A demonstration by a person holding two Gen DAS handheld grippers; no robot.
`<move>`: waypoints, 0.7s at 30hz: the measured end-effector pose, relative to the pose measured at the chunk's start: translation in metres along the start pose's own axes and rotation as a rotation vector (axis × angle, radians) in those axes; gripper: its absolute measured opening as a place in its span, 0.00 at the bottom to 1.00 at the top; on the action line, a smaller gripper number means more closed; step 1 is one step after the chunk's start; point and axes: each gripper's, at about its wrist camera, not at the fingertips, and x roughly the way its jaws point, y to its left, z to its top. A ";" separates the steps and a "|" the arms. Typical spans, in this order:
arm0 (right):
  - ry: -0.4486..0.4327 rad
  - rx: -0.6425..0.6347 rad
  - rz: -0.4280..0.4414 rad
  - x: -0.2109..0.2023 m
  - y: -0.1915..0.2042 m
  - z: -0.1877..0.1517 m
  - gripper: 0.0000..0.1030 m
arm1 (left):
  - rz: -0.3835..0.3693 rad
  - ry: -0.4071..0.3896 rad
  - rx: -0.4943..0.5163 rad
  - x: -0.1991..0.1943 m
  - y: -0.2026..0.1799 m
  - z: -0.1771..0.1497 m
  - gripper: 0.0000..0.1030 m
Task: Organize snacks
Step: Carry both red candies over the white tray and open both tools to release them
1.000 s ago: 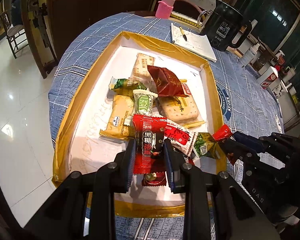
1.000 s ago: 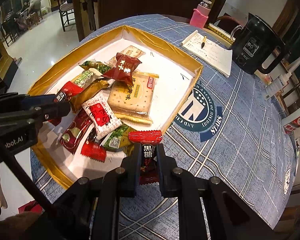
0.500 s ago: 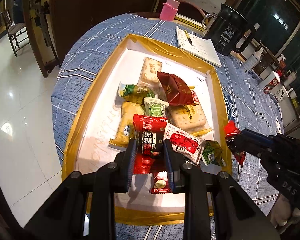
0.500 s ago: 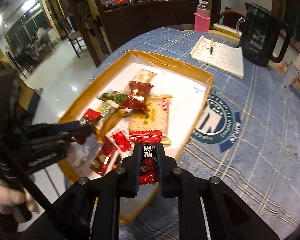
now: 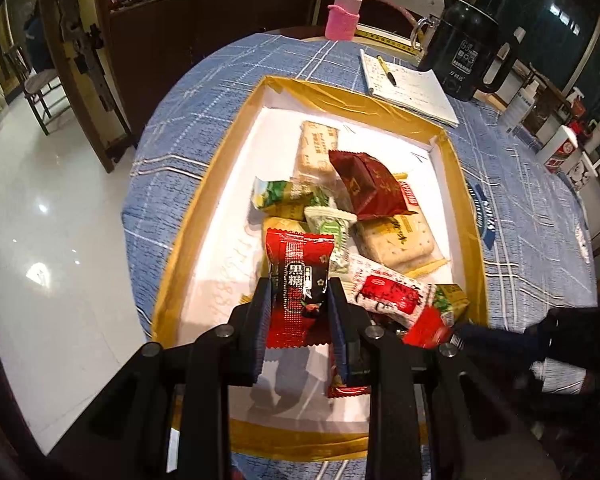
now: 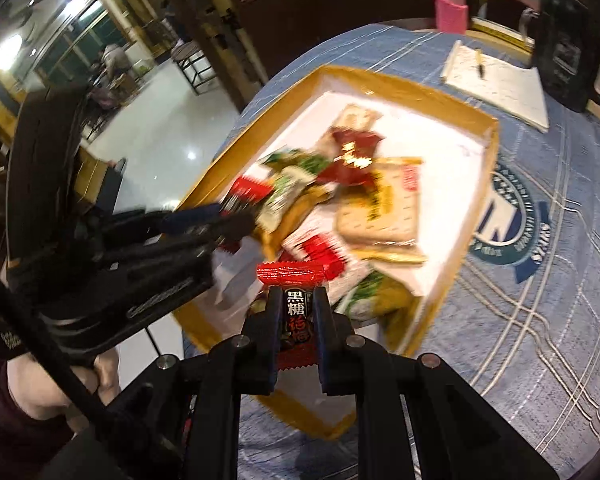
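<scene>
The left hand-held gripper [image 5: 298, 300] is clenched on a red and black brown-sugar candy packet [image 5: 299, 276], its pads pressing the wrapper from both sides; the packet hangs upright above the near end of the gold-edged tray [image 5: 204, 216]. The right hand-held gripper [image 6: 298, 312] grasps a second red and black candy packet [image 6: 296, 320] in the same way, held over the tray's near corner.

In the left wrist view the tip of the right hand-held gripper reaches in from the lower right, just beside a small red wrapper [image 5: 426, 326] at the near right of the snack pile. In the right wrist view the left hand-held gripper fills the left side, blurred, with a bare hand [image 6: 40, 384] gripping its handle below.

Beyond the held packets the pile crowds the tray's middle and right: a white and red packet [image 5: 388, 292] lying slantwise, a square cracker pack [image 5: 396, 234] behind it, a dark red pouch [image 5: 370, 186] propped on top of the crackers, a green packet [image 5: 288, 196] to the left, a small white and green sweet [image 5: 330, 226] between them, and a long biscuit pack [image 5: 318, 148] farthest back. The tray's left part is bare white floor.

The tray rests on a round worktop covered by a blue checked cloth [image 5: 204, 92]. Past the tray's far edge lie a notepad [image 5: 416, 94] with a pen [image 5: 386, 70] on it, a black kettle [image 5: 466, 56] beside it, and a bottle in a pink sleeve [image 5: 343, 14].
</scene>
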 end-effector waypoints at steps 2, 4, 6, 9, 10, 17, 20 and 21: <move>0.015 -0.010 0.006 0.004 0.004 -0.002 0.13 | 0.020 -0.002 0.011 0.000 0.000 0.000 0.28; 0.029 -0.013 -0.004 0.010 0.006 -0.004 0.13 | 0.029 -0.003 0.018 0.001 0.001 0.000 0.28; 0.034 -0.008 -0.016 0.014 0.005 -0.004 0.13 | 0.036 -0.003 0.022 0.001 0.001 0.000 0.28; 0.037 0.009 -0.035 0.019 -0.002 -0.003 0.13 | 0.040 0.000 0.024 0.002 0.002 0.000 0.28; 0.039 0.015 -0.042 0.021 -0.004 -0.002 0.13 | 0.042 0.000 0.025 0.002 0.003 0.000 0.28; 0.044 0.022 -0.078 0.027 -0.009 0.001 0.13 | 0.045 0.012 0.033 0.006 0.004 0.000 0.28; 0.045 0.021 -0.086 0.029 -0.008 0.002 0.13 | 0.039 0.017 0.034 0.008 0.004 0.000 0.28; 0.046 0.019 -0.087 0.029 -0.007 0.002 0.13 | 0.037 0.020 0.036 0.009 0.004 0.000 0.28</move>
